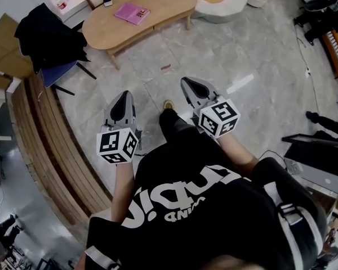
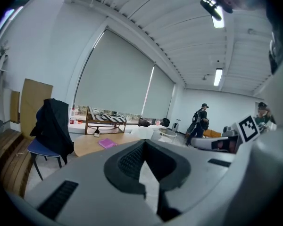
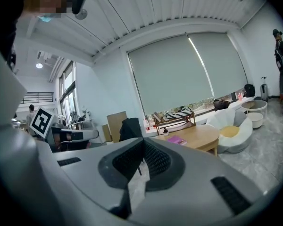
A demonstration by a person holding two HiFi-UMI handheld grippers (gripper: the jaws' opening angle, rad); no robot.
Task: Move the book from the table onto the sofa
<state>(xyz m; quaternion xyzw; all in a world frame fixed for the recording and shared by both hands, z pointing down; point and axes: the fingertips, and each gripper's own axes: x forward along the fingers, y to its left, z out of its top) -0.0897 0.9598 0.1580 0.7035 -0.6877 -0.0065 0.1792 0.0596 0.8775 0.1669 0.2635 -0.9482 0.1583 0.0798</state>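
Left gripper (image 2: 144,144) fingers pressing together, gripping nothing; right gripper (image 3: 142,141) likewise, fingers meeting on empty air; both pointing toward desk (image 1: 158,3), well apart from it; pink book (image 1: 132,13) lying flat on desk top, untouched; judging nothing done yet: reaching, grasping, carrying to white sofa (image 1: 228,9) just beside desk end all remaining; pale marble floor (image 1: 242,61) stretching between; jacket-draped chair (image 1: 45,35) standing left of desk; blinds (image 3: 179,74) covering windows.
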